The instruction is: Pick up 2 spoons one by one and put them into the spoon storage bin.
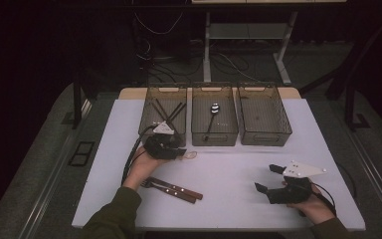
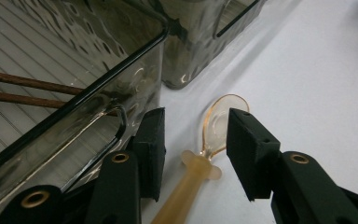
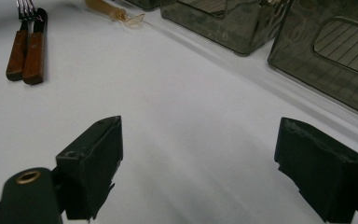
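A translucent amber spoon (image 2: pixel 200 165) lies on the white table (image 1: pixel 238 199), just in front of the left bin (image 1: pixel 149 107). My left gripper (image 1: pixel 181 151) is over it. In the left gripper view the gripper (image 2: pixel 196 126) has its jaws apart on either side of the spoon's neck, and neither pad touches it. The spoon's bowl (image 1: pixel 191 155) points right. My right gripper (image 1: pixel 268 178) rests at the table's front right. Its jaws (image 3: pixel 198 140) stand wide open over bare table with nothing between them.
Three smoky clear bins line the table's far side. The left bin (image 2: pixel 98 84) holds brown chopsticks (image 2: pixel 28 84), the middle bin (image 1: pixel 215 134) a dark spoon (image 1: pixel 214 109), and the right bin (image 1: pixel 263 134) looks bare. A wooden-handled fork and knife (image 1: pixel 174 189) lie front left.
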`<act>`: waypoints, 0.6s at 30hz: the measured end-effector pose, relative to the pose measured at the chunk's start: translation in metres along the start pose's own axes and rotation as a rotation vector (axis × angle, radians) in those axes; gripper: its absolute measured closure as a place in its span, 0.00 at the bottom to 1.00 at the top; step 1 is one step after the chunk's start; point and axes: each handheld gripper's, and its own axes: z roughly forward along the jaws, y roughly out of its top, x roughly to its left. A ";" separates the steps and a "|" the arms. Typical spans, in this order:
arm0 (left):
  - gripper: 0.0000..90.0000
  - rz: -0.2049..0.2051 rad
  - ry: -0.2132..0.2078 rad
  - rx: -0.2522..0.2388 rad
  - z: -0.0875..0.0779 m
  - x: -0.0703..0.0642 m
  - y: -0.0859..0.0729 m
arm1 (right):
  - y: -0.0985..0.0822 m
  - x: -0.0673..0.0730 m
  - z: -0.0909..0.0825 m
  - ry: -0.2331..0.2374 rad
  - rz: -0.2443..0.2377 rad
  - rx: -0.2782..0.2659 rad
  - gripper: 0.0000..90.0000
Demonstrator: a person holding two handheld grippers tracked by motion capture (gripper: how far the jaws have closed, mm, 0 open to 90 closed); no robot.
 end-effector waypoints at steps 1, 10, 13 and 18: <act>0.63 0.009 0.007 0.013 0.002 0.001 -0.001 | 0.000 0.000 0.000 0.001 0.000 -0.001 0.17; 0.63 0.014 -0.009 0.077 0.009 0.003 -0.007 | 0.000 0.000 0.000 0.010 0.020 0.003 0.17; 0.63 0.033 -0.017 0.091 0.011 0.003 -0.007 | 0.000 0.000 0.000 0.009 0.030 0.014 0.13; 0.63 0.034 -0.020 0.116 0.013 -0.001 -0.008 | 0.002 0.001 -0.001 -0.017 0.037 0.033 0.13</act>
